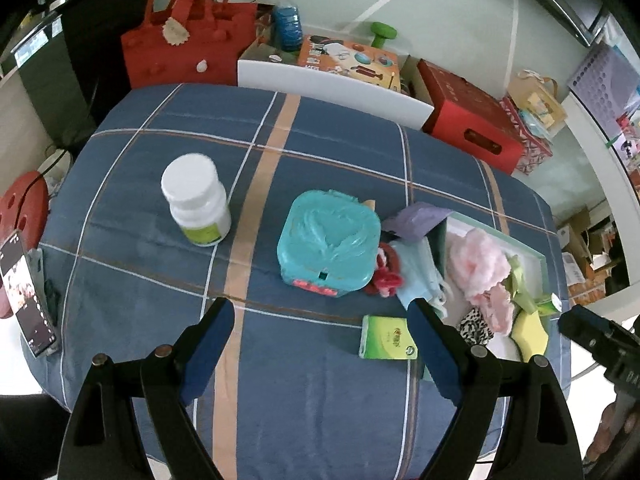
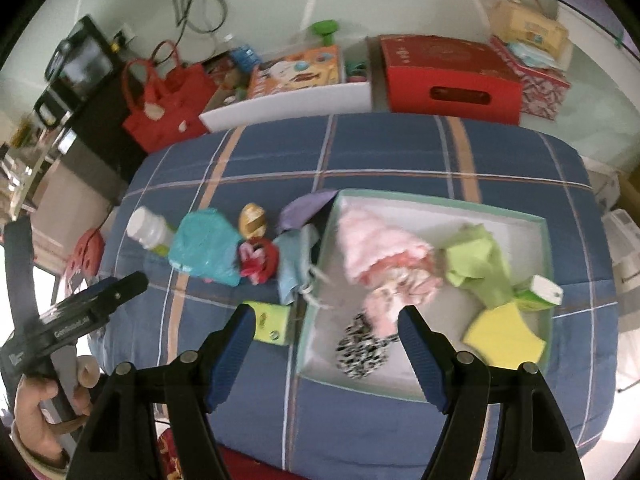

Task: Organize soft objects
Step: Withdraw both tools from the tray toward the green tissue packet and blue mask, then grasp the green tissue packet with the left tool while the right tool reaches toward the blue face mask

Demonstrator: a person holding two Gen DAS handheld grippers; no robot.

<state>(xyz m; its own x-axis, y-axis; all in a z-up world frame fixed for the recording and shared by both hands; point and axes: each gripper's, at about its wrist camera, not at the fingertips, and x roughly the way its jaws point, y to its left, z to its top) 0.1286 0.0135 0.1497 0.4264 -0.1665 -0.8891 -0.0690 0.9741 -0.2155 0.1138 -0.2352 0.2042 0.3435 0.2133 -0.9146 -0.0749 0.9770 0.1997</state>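
A shallow white box [image 2: 320, 376] with a green rim lies on the blue plaid table. In it are a pink fluffy hat [image 2: 376, 252], a leopard scrunchie [image 2: 362, 354], a green cloth [image 2: 478, 264], a yellow sponge [image 2: 504, 336] and a small green carton [image 2: 538, 292]. Left of the box lie a light blue face mask [image 2: 292, 268], a red hair tie [image 2: 260, 260] and a purple cloth [image 2: 304, 210]. My right gripper [image 2: 326, 316] is open above the box's near left corner. My left gripper [image 1: 320, 312] is open above the table, near a green tissue pack [image 1: 386, 338].
A teal tissue container [image 1: 330, 242] and a white pill bottle [image 1: 196, 200] stand on the table. A phone [image 1: 26, 294] lies at the left edge. A red bag [image 1: 188, 46], a white bin [image 1: 332, 88] and a red box [image 1: 470, 116] sit beyond the far edge.
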